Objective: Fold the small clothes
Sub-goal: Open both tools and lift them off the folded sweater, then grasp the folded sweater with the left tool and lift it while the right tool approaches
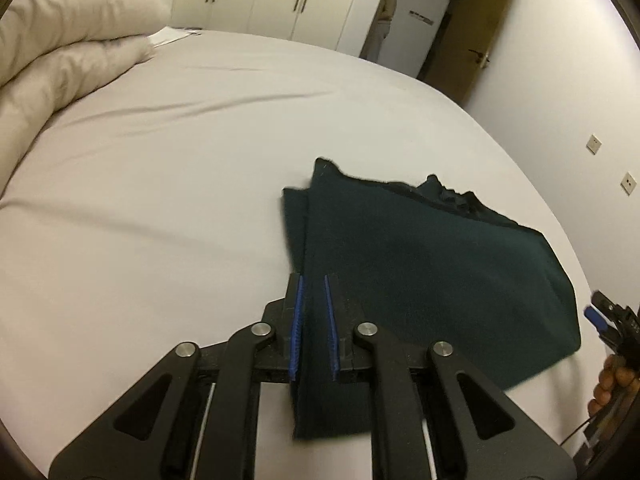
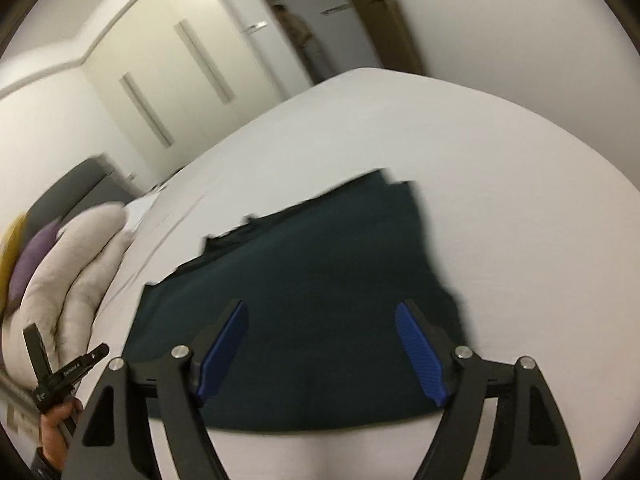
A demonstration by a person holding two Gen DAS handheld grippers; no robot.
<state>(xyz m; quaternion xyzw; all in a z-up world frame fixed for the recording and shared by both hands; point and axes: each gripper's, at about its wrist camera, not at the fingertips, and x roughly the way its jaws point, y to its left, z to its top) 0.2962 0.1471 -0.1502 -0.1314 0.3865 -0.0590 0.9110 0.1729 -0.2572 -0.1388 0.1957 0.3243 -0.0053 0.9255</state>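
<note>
Dark green knit garment (image 1: 432, 264) half-folded on the pale grey bed sheet (image 1: 160, 184), one edge in the left gripper (image 1: 314, 280).

Left gripper's jaws nearly closed, with a strip of cloth running between the blue pads (image 1: 298, 320); whether they pinch it, I cannot tell. Judged a fold being laid. Right gripper (image 2: 320, 308) hovers wide open above the cloth, holding nothing.

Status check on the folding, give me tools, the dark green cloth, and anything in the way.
Left tool nearly shut, fold of dark green cloth between its pads. Right tool open above cloth, holding nothing. White bed around it bare.
</note>
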